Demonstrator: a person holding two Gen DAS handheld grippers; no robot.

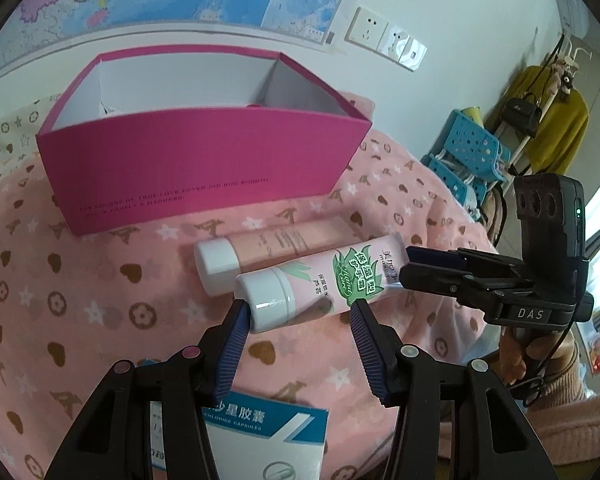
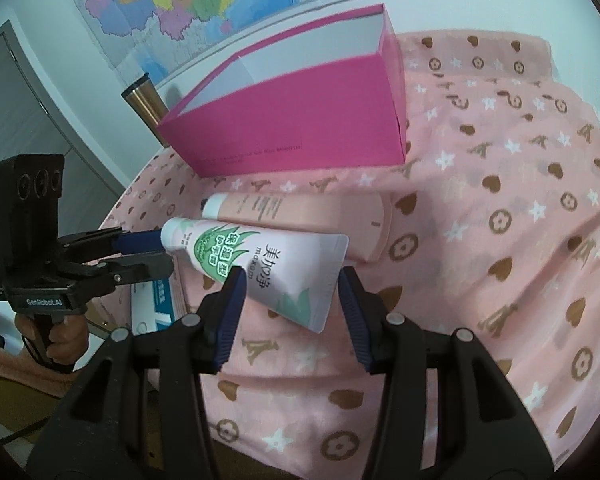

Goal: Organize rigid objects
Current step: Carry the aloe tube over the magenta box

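Gripping aloe tube (image 2: 256,268) both ends, left tongs (image 1: 298,316) and right tongs (image 2: 290,284) clamped; lift level toward pink box (image 1: 204,168), 12 o'clock.

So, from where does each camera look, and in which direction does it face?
Left wrist: on the left gripper, looking forward and down at the tube and pink box; the right gripper and right hand show.
Right wrist: on the right gripper, facing the tube's flat end; the left gripper and left hand show.
Shared: tube, pink box, cloth.
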